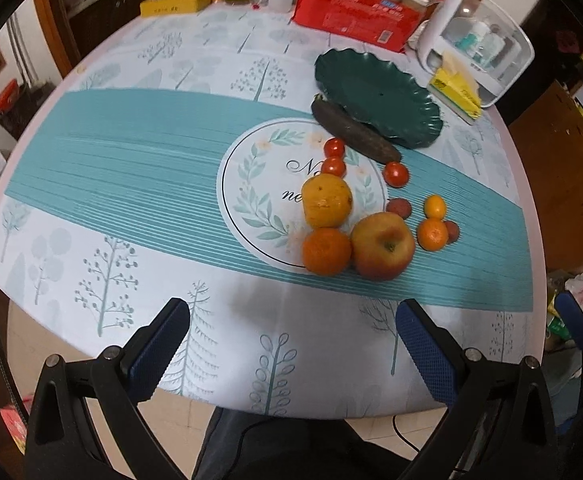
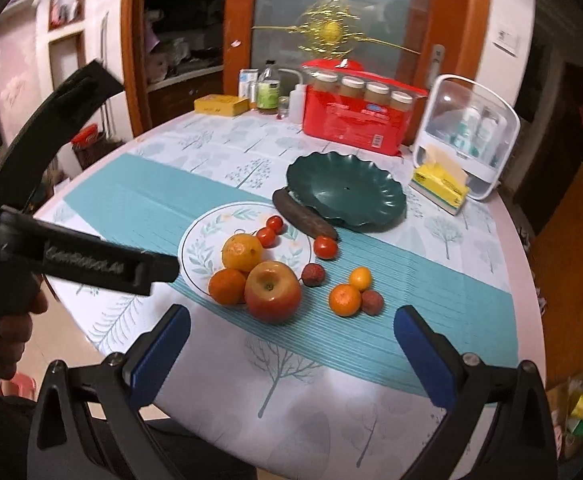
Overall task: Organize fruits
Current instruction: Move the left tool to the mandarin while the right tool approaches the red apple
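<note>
From your left wrist camera, your left tool [image 1: 293, 334] hangs over the near edge of the table [image 1: 139, 264] with its blue-padded fingers [image 1: 425, 350] spread wide apart and nothing between them. Ahead of it the fruit sits in a loose cluster toward the table's right side — an apple [image 1: 383, 246] touching an orange [image 1: 326, 251], a yellow fruit [image 1: 326, 200] just behind them, three small tomatoes [image 1: 334, 147] beyond, and a small mandarin [image 1: 432, 234] to the right. A dark long fruit [image 1: 355, 132] lies against the near rim of the green scalloped plate [image 1: 375, 92], which holds nothing and stands toward the far right edge. From your right wrist camera, your right tool [image 2: 291, 334] is likewise parted and holds nothing, hovering over the near edge. The apple [image 2: 273, 291] lies just ahead of it, the plate [image 2: 345, 188] farther back, and a red package [image 2: 355, 122] and a yellow tissue box [image 2: 441, 186] sit at the far edge. Your left tool's black body [image 2: 83, 258] crosses the left side of this view.
</note>
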`<action>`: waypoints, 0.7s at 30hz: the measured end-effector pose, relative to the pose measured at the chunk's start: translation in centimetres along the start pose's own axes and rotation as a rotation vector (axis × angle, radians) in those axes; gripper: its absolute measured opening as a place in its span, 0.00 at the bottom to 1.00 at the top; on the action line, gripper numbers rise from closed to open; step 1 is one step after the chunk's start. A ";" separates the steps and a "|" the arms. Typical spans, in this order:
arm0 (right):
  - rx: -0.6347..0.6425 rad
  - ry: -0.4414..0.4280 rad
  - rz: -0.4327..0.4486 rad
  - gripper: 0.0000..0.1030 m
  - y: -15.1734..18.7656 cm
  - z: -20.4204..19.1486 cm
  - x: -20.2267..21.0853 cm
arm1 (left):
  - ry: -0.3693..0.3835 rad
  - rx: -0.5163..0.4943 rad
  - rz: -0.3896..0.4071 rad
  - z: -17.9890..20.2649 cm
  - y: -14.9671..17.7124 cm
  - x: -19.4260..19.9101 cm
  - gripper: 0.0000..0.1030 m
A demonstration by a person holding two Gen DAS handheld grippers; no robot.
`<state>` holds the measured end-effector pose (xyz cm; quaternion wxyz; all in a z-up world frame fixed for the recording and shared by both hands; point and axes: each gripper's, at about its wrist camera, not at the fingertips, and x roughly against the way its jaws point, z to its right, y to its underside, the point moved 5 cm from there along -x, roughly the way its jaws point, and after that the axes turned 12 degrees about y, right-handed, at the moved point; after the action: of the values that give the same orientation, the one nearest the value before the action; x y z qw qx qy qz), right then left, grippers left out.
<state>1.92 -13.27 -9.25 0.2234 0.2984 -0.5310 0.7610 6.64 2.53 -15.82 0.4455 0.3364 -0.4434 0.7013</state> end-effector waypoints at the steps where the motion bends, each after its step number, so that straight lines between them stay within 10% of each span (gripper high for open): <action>1: 0.014 -0.001 0.003 0.98 0.0 -0.2 -0.3 | 0.006 0.016 -0.007 -0.3 -0.2 -0.7 0.99; 21: 0.229 -0.087 -0.083 0.73 1.8 -2.8 -9.5 | 0.032 0.218 -0.212 -2.2 -2.5 -11.0 0.84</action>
<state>7.00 -11.48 -17.77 0.1958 0.3764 -0.4368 0.7932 12.92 1.50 -25.38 0.4851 0.4163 -0.3195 0.6995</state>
